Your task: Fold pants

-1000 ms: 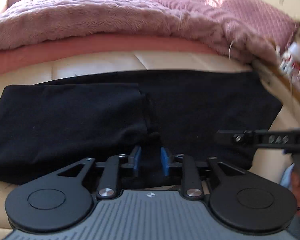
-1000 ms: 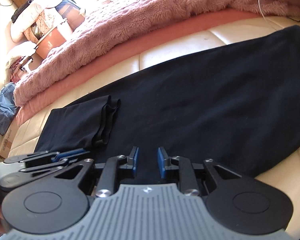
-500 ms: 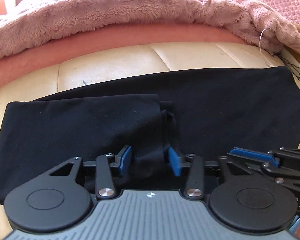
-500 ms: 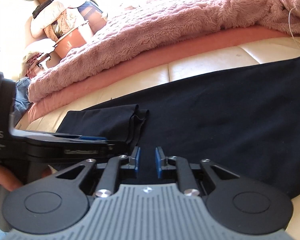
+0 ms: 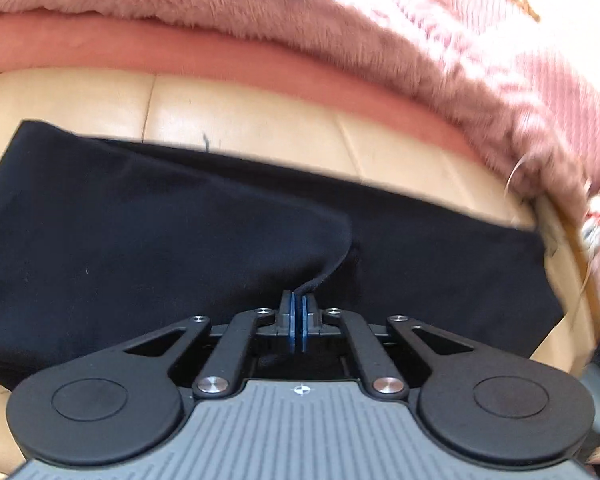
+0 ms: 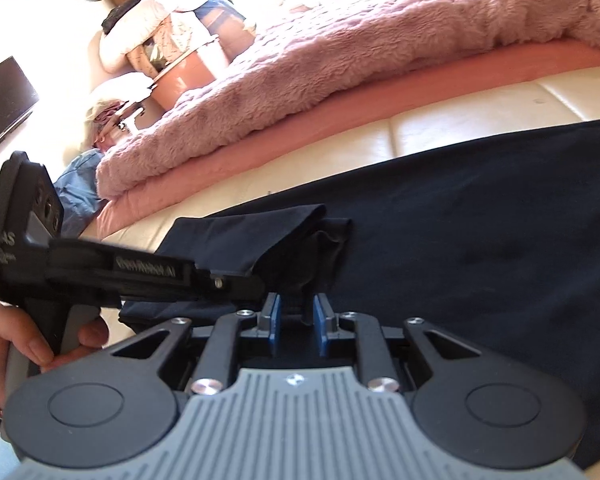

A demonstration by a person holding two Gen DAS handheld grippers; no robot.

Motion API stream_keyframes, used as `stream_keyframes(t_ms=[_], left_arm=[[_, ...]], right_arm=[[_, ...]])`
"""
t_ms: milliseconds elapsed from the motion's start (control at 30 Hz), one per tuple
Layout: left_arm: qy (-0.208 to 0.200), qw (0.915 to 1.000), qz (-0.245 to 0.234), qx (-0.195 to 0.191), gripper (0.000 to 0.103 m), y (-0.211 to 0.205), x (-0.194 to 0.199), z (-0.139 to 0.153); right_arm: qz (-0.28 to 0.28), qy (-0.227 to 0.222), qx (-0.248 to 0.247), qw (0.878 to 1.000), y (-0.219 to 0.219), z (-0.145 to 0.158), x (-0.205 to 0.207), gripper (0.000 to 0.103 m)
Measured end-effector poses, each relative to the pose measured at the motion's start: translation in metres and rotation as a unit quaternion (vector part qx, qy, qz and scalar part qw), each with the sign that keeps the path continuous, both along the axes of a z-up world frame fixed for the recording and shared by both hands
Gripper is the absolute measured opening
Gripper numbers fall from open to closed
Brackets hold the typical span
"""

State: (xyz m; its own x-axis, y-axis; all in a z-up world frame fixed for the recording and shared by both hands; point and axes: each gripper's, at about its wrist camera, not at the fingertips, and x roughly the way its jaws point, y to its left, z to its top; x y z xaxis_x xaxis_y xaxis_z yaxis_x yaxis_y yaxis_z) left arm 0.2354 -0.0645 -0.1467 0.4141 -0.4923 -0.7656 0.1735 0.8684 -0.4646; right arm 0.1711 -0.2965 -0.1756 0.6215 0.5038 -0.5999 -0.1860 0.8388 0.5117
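Black pants [image 5: 140, 248] lie lengthwise on the cream padded bed edge, one end folded back over the rest. My left gripper [image 5: 299, 300] is shut on the near corner of that folded layer, and a thin raised ridge of cloth runs into its pads. In the right wrist view the left gripper [image 6: 252, 276] reaches in from the left with the folded flap [image 6: 244, 236] pulled up at its tip. My right gripper [image 6: 296, 312] sits just beside it. Its jaws are opening, and a hanging bit of black cloth lies between the blue pads without being pressed.
A fuzzy pink blanket [image 5: 260, 8] over a salmon sheet [image 5: 180, 52] borders the pants on the far side. A person's hand [image 6: 28, 340] holds the left tool. Beyond the bed end are a piled chair [image 6: 172, 40], a dark screen [image 6: 0, 100] and a blue bag [image 6: 80, 188].
My left gripper has closed on the folded layer's edge and lifted it slightly. It has moved in close beside the right gripper. The right pads stand a little wider than half a second ago.
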Motion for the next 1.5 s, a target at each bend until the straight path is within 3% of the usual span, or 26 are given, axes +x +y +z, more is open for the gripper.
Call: stream_keyframes(t_ms=[67,300,467,500,533,567,767,967,1033,1200,1333,1500], left_arm=[[-0.003,0.9999,0.006,-0.013,0.002,0.005,0.001,0.01],[-0.022,0.9991,0.015,-0.034,0.002,0.02,0.013,0.041],[-0.033,0.9988,0.015,-0.034,0.002,0.022,0.016,0.053],[-0.035,0.9988,0.014,-0.031,0.002,0.022,0.016,0.055],[-0.035,0.9988,0.014,-0.03,0.002,0.022,0.016,0.057],[-0.035,0.9988,0.013,-0.03,0.002,0.022,0.017,0.059],[-0.033,0.9991,-0.024,-0.01,0.002,0.013,0.02,0.069],[-0.014,0.9973,-0.068,0.027,0.002,-0.012,0.02,0.057],[-0.01,0.9963,-0.076,0.04,0.002,-0.02,0.017,0.049],[0.004,0.9941,-0.094,0.054,0.002,-0.032,0.012,0.033],[0.02,0.9924,-0.104,0.062,0.002,-0.038,0.009,0.02],[0.038,0.9922,-0.108,0.049,0.002,-0.041,0.007,0.008]], right_arm=[[0.004,-0.003,-0.002,1.0,0.004,-0.001,0.006,0.023],[0.012,0.029,0.011,0.999,0.012,-0.017,0.031,0.023],[0.003,0.045,0.045,0.998,0.006,-0.02,0.032,0.022],[0.007,0.052,0.058,0.997,0.006,-0.022,0.033,0.021],[0.01,0.058,0.068,0.996,0.005,-0.024,0.034,0.007],[0.009,0.058,0.07,0.996,0.005,-0.024,0.033,0.0],[0.012,0.048,0.084,0.995,-0.006,-0.001,0.018,0.0],[0.01,0.115,0.06,0.992,0.0,-0.024,0.022,0.0],[0.005,0.115,0.068,0.991,-0.002,-0.021,0.021,0.0],[0.002,0.063,0.077,0.995,-0.004,-0.007,0.018,0.002],[0.018,0.074,0.037,0.996,0.013,-0.019,0.023,0.002],[0.018,0.075,0.032,0.996,0.014,-0.021,0.023,0.0]])
